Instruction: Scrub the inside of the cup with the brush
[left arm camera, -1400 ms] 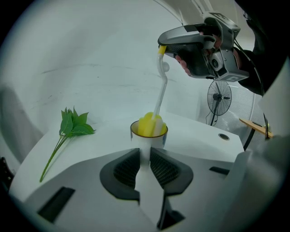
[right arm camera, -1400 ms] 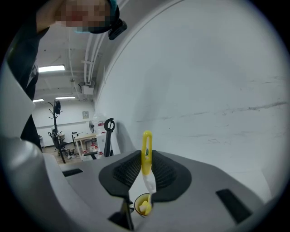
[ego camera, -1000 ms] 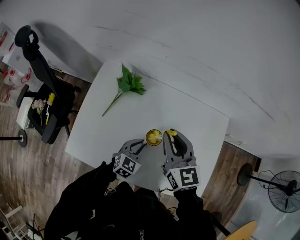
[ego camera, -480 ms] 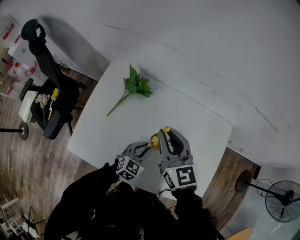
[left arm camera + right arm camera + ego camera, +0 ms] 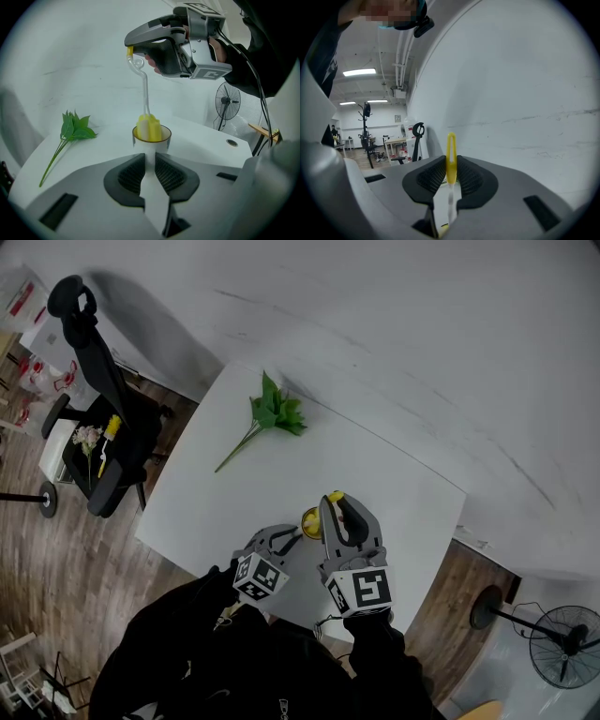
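Table: a white rectangular table [image 5: 375, 474], seen from above, set against a white wall.
Cup: a small white cup with a yellow inner rim [image 5: 165, 142] stands upright near the table's 6 o'clock edge.
Brush: a cup brush with a yellow sponge head and a clear, curved handle [image 5: 149, 126] stands upright, its head down inside the cup.
Left tool [image 5: 150, 157]: it reaches the cup from 7 o'clock. Its jaws are drawn in to a narrow slit and pinch a thin white part on the cup's near side.
Right tool [image 5: 451, 161]: it is above the cup, and its jaws are clamped on the yellow loop at the top of the brush handle.
Sprig: a green leafy sprig [image 5: 274, 413] lies flat at 11 o'clock from the cup, well apart from it.
Chair: a black office chair [image 5: 94, 427] stands on the wooden floor at the table's 9 o'clock.
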